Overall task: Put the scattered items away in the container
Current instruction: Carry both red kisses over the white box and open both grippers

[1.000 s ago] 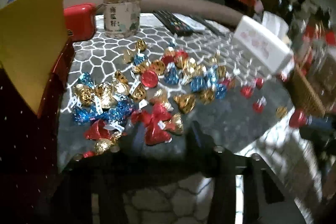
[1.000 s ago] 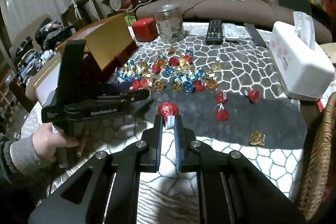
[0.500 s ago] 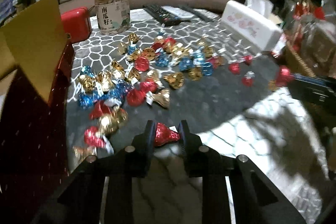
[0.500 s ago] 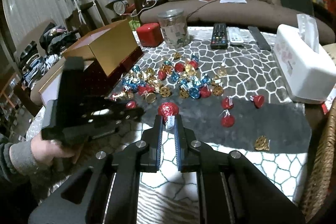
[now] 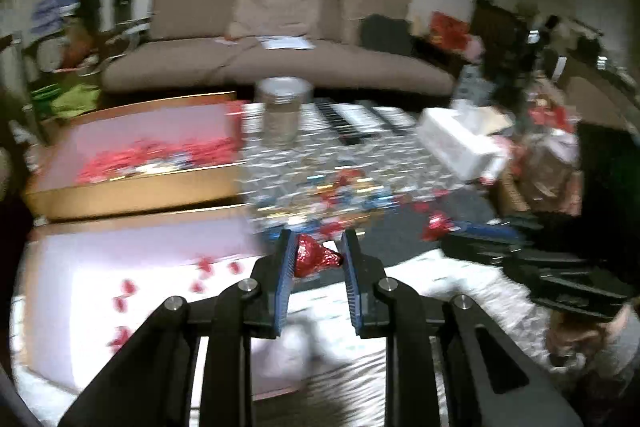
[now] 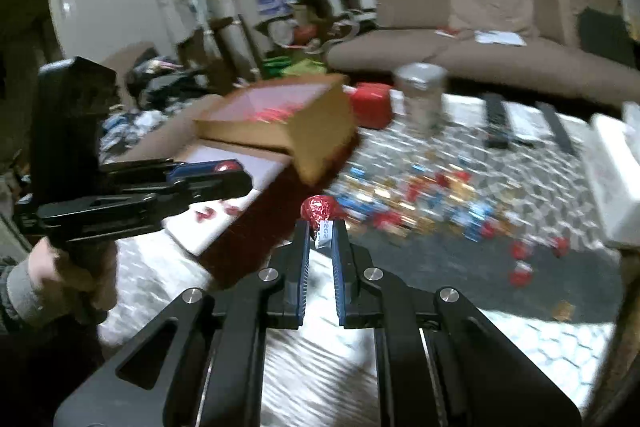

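Note:
My left gripper point(image 5: 316, 255) is shut on a red foil candy point(image 5: 310, 259), held beside the near right corner of the open white-lined box point(image 5: 140, 259), which holds a few red candies. In the right wrist view the same left gripper point(image 6: 224, 173) hangs over the box's white floor point(image 6: 256, 171). My right gripper point(image 6: 320, 227) is shut on the paper tag of another red foil candy point(image 6: 318, 209), just right of the box's dark red wall point(image 6: 248, 231). Several red, blue and gold candies point(image 6: 420, 199) lie scattered on the patterned table.
A gold-walled tray point(image 5: 132, 193) with red candies sits behind the box. A glass jar point(image 6: 420, 95), a red tin point(image 6: 370, 105), remotes point(image 5: 352, 119) and a white tissue box point(image 6: 616, 179) stand on the table. A hand point(image 6: 60, 267) grips the left tool. The sofa lies behind.
Left gripper closed on a red candy from the pile, then rose and swung left to the box. Right gripper, still holding its candy, rose and moved left toward the box.

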Tool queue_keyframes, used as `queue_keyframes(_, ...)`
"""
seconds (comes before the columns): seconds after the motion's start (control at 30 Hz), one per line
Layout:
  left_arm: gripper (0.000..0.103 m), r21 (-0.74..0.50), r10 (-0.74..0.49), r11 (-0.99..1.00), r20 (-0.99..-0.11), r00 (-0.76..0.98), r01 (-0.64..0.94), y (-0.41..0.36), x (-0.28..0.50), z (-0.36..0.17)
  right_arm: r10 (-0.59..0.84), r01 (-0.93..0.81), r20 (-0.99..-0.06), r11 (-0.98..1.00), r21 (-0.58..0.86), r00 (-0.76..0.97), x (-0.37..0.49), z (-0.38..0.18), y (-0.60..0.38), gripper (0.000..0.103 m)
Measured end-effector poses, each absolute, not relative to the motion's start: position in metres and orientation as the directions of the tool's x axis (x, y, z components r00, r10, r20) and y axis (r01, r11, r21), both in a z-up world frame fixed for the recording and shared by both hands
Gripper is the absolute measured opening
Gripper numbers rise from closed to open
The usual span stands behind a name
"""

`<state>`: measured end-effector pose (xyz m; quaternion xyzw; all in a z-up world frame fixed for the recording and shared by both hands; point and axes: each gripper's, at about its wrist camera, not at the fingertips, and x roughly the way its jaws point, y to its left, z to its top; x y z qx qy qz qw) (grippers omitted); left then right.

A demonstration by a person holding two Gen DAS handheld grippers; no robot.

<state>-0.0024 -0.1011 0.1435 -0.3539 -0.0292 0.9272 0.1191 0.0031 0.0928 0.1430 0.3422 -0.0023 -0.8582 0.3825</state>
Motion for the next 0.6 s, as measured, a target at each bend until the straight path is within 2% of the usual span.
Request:
queue_keyframes(0.17,0.024,-0.091,0.096,-0.995,-0.706,-0.701,-0.044,-0.154,0.002,0.117,-0.68,0.702,-0.607,-0.661,0.265,-0.411,0.004,0.144,0.016,0.011)
queue_keyframes(0.37,0.024,-0.097,0.045,-0.995,-0.714,-0.699,0.035,-0.189,0.001,0.092,-0.645,0.716,-0.669,-0.657,0.237,-0.37,0.001,0.122,-0.057,0.011)
queue_keyframes(0.43,0.024,-0.132,0.066,-0.99,-0.724,-0.687,0.044,-0.198,-0.003,0.087,-0.633,0.71,-0.682,-0.664,0.234,-0.367,-0.001,0.116,-0.07,0.011)
queue_keyframes(0.6,0.024,-0.125,0.041,-0.99,-0.711,-0.702,0.069,-0.214,-0.005,0.091,-0.61,0.698,-0.7,-0.68,0.224,-0.37,-0.007,0.108,-0.088,0.01)
